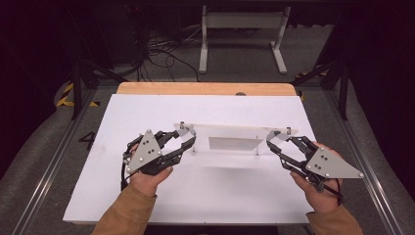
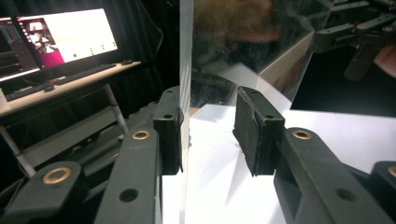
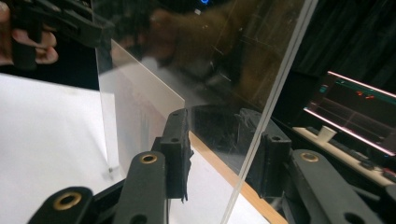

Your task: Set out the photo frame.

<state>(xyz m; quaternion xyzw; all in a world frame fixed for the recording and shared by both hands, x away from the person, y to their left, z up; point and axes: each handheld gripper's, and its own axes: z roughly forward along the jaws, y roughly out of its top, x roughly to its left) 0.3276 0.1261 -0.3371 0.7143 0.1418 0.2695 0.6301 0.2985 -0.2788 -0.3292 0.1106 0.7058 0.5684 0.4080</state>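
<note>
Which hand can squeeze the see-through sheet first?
Left, probably. The left tool has one pad against the clear acrylic sheet. The right tool straddles its end with gaps on both sides.

upright clear panel (image 1: 235, 130) blocks passage across mid-table (image 1: 147, 105); open white surface lies before and behind it.

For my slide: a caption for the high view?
Two hand-held grippers, left gripper and right gripper, flank a clear panel on a white table.

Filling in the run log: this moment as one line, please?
stage: grasping | left hand-held gripper: open, straddling clear panel edge | right hand-held gripper: open, straddling opposite edge | panel: upright on table
</note>
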